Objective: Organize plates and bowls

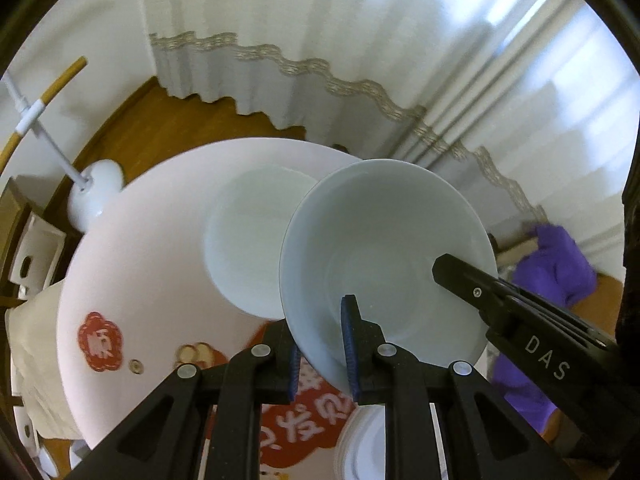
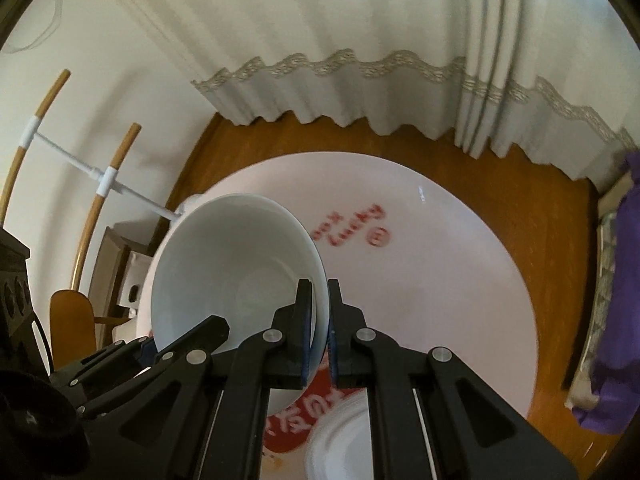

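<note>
Under white curtains (image 2: pixel 360 40) — round pink table (image 2: pixel 440 280), wooden floor (image 2: pixel 520 184)

Background stuff around the round table

White curtain (image 2: pixel 360 32) up top, purple cloth (image 2: pixel 616 300) far right, wooden floor (image 2: pixel 400 140) mid-frame.

Printed in white on the black right gripper (image 1: pixel 442 270): "DAS". On the round white table (image 2: pixel 460 264), in red letters seen upside down and blurred: "Lucky", above a second word too smeared to read. Red-patch characters (image 1: pixel 320 412) illegible.
</note>
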A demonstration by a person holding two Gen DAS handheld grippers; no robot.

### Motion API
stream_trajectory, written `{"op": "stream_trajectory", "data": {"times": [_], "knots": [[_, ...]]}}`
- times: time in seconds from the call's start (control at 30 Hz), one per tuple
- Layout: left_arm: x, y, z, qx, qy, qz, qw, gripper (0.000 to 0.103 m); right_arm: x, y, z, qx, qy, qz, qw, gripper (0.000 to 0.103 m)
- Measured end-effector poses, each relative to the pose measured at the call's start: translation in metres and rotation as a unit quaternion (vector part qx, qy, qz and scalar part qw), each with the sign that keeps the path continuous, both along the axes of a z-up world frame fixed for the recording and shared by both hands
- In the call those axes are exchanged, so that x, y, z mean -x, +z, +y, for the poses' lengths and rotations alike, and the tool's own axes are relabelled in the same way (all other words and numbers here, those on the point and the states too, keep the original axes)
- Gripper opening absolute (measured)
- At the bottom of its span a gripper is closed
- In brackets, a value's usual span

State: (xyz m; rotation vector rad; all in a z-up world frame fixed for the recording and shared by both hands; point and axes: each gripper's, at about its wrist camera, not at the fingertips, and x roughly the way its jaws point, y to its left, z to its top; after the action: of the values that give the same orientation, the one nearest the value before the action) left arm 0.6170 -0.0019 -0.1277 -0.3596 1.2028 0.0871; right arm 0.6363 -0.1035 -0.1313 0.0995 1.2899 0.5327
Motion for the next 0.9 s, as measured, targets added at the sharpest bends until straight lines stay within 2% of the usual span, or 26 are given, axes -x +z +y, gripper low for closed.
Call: {"op": "stream_trajectory", "data": {"times": [0.27, 0.6, 0.9], "knots": [[-0.001, -0.007, 0.029, -0.011, 0.023, 0.014, 0.9996, 0.014, -0.007, -0.019, 0.039, 0.011, 0.018, 0.01, 1.0, 0.006], [-0.054, -0.037, 0.029, -0.016, 0.017, 0.035, 0.9991, 0.014, -0.013, -0.043, 0.05, 0.026, 0.005, 0.027, 0.999, 0.007], [-0.078, -0.053, 0.036, -0.018, 0.012, 0.037, 0.9991, 0.014, -0.017, -0.05, 0.058, 0.024, -0.002, 0.029, 0.999, 0.007]]}}
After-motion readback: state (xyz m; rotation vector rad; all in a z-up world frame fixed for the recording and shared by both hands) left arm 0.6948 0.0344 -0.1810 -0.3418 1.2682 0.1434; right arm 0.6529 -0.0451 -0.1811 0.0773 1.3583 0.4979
